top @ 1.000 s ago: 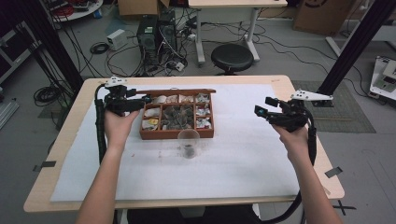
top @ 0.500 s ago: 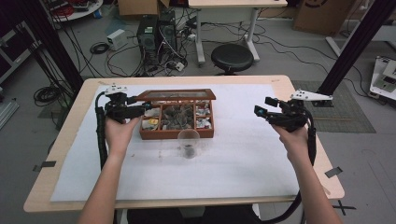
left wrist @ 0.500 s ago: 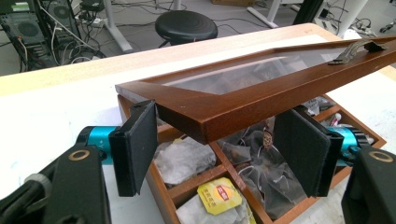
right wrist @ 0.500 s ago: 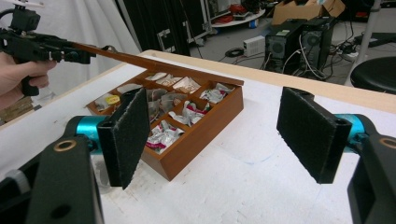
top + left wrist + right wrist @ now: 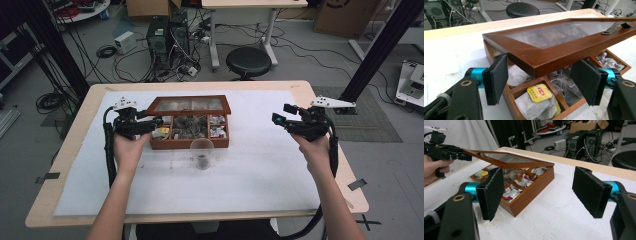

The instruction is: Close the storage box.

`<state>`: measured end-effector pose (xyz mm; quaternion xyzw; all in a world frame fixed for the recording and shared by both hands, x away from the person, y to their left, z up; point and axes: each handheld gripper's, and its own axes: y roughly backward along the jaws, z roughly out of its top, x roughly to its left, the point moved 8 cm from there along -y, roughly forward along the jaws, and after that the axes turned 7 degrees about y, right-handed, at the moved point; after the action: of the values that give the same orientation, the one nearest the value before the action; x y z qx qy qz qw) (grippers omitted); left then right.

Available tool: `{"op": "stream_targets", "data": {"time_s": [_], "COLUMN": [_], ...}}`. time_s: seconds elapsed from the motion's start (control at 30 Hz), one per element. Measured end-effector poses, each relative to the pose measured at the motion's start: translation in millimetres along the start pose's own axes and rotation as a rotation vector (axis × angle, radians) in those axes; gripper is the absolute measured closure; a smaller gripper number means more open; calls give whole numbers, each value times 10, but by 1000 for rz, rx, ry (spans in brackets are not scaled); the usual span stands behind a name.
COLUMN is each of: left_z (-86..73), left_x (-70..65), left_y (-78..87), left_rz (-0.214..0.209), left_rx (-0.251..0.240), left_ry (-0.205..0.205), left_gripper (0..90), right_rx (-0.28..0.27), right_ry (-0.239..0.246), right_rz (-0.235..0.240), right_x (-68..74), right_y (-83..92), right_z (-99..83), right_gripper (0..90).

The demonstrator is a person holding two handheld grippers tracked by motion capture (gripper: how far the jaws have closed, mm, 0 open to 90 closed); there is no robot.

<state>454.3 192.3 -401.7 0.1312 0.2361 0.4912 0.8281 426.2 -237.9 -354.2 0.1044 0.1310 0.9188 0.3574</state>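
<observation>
Left tool (image 5: 156, 121) jaws wide, straddling raised corner of glass-paned lid (image 5: 564, 40), compartmented wooden tea box (image 5: 189, 134) mid-surface, yellow-tagged teabag (image 5: 540, 93), writing illegible, clear cup (image 5: 202, 153) just before it, right tool (image 5: 281, 114) jaws wide, empty.

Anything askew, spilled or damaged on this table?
Nothing spilled or broken. The one odd thing is the wooden box's glass lid, which hangs half open, tilted over the tea bags, with the left gripper open around its corner.
</observation>
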Motion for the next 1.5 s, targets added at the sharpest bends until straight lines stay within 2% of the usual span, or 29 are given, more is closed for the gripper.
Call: {"op": "stream_targets", "data": {"time_s": [0.83, 1.17, 1.5], "left_z": [-248, -294, -352], "left_x": [13, 14, 14], "left_y": [-19, -14, -13], "left_rz": [4, 9, 8], "left_rx": [33, 42, 51], "left_ry": [-1, -11, -4], "left_gripper": [312, 317, 318], "right_rx": [6, 10, 7], "right_ry": [-2, -1, -2], "right_rz": [2, 3, 0], "right_x": [7, 11, 2], "right_y": [-10, -16, -12], "right_z": [-7, -11, -9], "right_gripper": [266, 266, 266]}}
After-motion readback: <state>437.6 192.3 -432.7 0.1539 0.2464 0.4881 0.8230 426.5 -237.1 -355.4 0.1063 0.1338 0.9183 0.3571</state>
